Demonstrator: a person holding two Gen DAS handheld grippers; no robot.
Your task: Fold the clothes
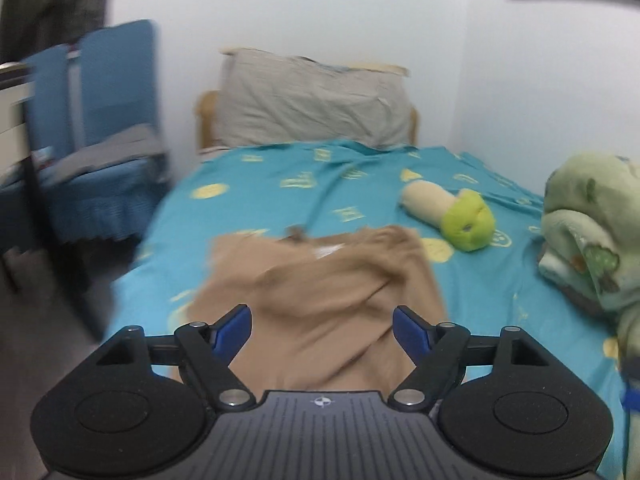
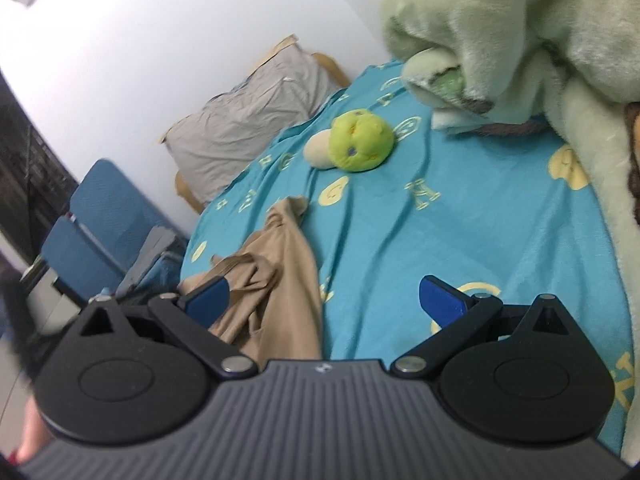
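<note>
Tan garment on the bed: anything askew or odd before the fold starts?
Yes. The tan garment lies rumpled, not flat: one part is bunched and flopped over the rest, with deep creases. Both grippers, left and right, are open and hold nothing. A green plush toy lies just beyond it on the bedsheet.

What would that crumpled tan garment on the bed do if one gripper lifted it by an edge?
The crumpled tan garment would probably droop and hang, since it already lies in soft folds on the turquoise patterned bedsheet. It looks thin, so likely light. It may slide rather than roll if pushed.
</note>
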